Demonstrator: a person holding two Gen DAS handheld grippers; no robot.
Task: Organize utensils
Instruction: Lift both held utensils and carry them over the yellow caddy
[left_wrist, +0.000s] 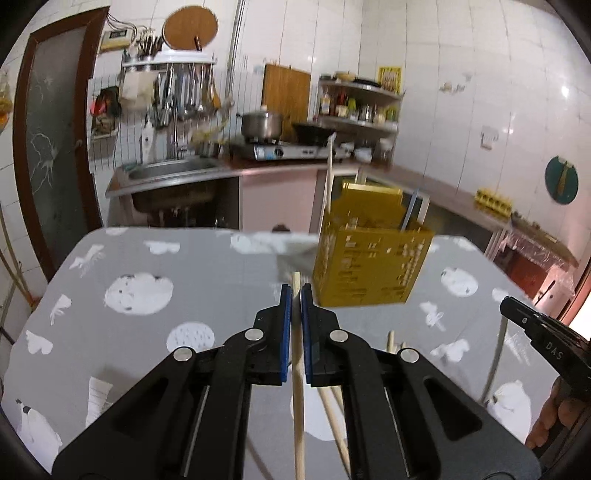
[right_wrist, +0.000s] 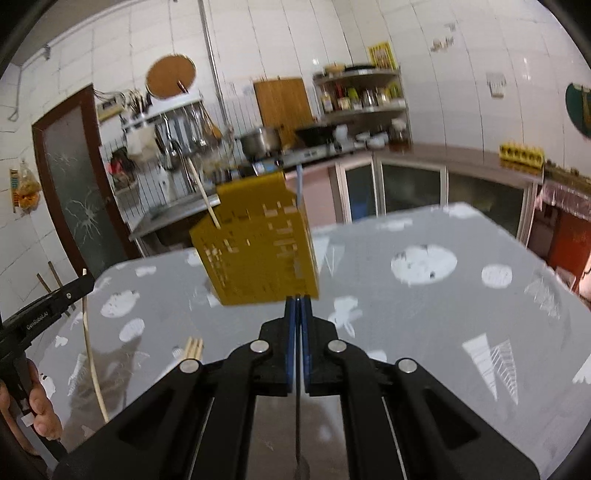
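The left claw (left_wrist: 296, 291) was clamped on a wooden chopstick (left_wrist: 297, 406); the right claw (right_wrist: 298, 301) pinched a thin dark utensil (right_wrist: 297, 424). The yellow holder (left_wrist: 369, 254) stood on the worktop (left_wrist: 184, 266) just beyond both claws.

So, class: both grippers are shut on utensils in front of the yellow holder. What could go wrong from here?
1. The left gripper pinches a long chopstick near its tip; it may pivot or slip.
2. The right gripper clamps a thin dark utensil edge-on; it could twist.
3. The yellow holder already holds sticks, which may block insertion.
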